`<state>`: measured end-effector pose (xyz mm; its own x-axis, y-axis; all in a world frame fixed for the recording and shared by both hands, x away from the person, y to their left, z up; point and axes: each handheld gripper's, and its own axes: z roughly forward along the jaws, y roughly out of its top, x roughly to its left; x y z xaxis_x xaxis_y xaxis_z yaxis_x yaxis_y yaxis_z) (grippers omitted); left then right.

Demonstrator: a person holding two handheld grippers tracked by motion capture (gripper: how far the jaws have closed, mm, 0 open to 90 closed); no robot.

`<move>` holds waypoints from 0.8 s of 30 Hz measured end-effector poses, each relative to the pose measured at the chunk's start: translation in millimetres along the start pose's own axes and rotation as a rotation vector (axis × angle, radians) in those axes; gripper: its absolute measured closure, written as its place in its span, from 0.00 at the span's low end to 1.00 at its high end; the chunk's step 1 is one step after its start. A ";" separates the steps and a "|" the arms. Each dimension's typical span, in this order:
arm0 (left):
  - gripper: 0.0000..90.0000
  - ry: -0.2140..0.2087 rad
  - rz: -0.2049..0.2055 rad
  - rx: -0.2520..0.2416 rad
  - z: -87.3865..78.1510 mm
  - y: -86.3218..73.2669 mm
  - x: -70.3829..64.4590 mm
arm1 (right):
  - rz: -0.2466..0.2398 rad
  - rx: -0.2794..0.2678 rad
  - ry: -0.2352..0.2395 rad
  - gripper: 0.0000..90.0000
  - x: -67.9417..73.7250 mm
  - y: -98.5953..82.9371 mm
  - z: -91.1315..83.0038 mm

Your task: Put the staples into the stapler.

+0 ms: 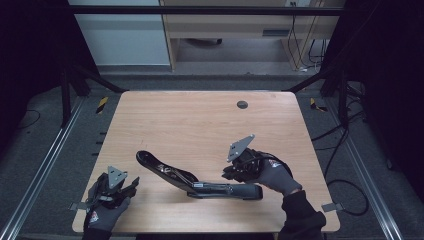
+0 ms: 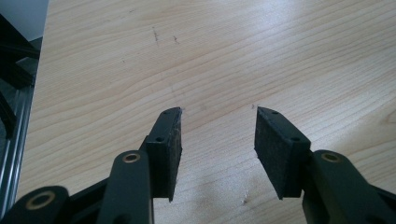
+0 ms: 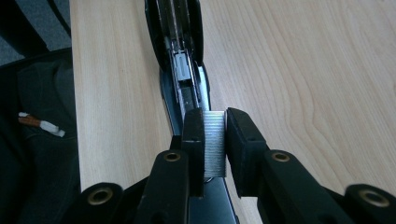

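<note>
Loading staples, by the look of it: right hand-held gripper pinched on a silver staple strip, held end-up just above the rear of the opened stapler. Strip clamped across its flat sides between both pads. Stapler near the front middle of the bench, top arm swung up and left, base flat, magazine channel exposed with pusher block visible partway along.

Left hand-held gripper idle at the front-left corner, jaws wide, nothing between them, bare wood below.

Judged step: strip carried to the magazine, not yet seated. Next move likely calls for tipping the strip flat, legs down, lining it with the channel, lowering in, then releasing. Left might steady the base.

No brand, label or writing legible on stapler or strip.
</note>
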<state>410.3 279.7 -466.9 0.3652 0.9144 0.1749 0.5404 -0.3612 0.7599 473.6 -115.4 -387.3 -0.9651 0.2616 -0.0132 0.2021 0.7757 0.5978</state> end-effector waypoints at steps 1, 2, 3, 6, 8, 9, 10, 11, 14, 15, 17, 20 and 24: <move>0.57 0.000 0.000 0.000 0.2 0.0 -0.1 | -0.007 0.003 0.002 0.87 -0.3 0.4 0.4; 0.57 0.000 0.000 0.000 0.2 0.0 -0.1 | -0.004 0.003 0.004 0.87 0.1 0.8 1.0; 0.57 0.000 0.000 0.000 0.2 0.0 -0.2 | -0.005 0.004 0.005 0.87 0.2 1.5 1.4; 0.57 0.001 0.000 0.000 0.2 0.1 -0.4 | -0.010 0.009 0.013 0.87 0.4 3.4 2.6; 0.57 0.002 0.000 0.000 0.1 0.1 -0.3 | -0.020 0.020 0.014 0.87 1.2 4.8 4.3; 0.57 0.001 0.001 0.000 0.1 0.1 -0.1 | -0.032 0.023 0.009 0.87 1.7 5.8 4.9; 0.57 0.002 0.000 0.000 0.2 0.1 -0.1 | -0.031 0.017 0.012 0.87 2.1 6.7 5.8; 0.57 0.002 0.001 0.001 0.2 0.0 -0.1 | -0.023 0.019 0.022 0.87 2.3 7.5 6.1; 0.57 0.004 0.002 -0.001 -0.3 0.1 -0.1 | -0.040 0.023 0.033 0.87 1.4 9.4 9.7; 0.57 0.003 0.002 0.000 -0.3 0.1 -0.1 | -0.037 0.022 0.032 0.87 1.5 9.9 10.9; 0.57 0.002 0.001 0.000 0.0 0.1 -0.3 | -0.045 0.015 0.043 0.87 1.7 10.8 13.7; 0.57 0.003 0.002 -0.002 -0.1 0.2 -0.7 | -0.052 0.019 0.042 0.87 1.3 11.1 14.6; 0.57 0.002 0.002 -0.001 0.2 0.1 -0.7 | -0.068 0.015 0.049 0.87 0.7 9.8 16.3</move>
<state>410.3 279.0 -467.0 0.3648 0.9140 0.1777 0.5387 -0.3628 0.7604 477.7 -98.2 -394.5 -0.9836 0.1798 -0.0135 0.1381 0.7994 0.5847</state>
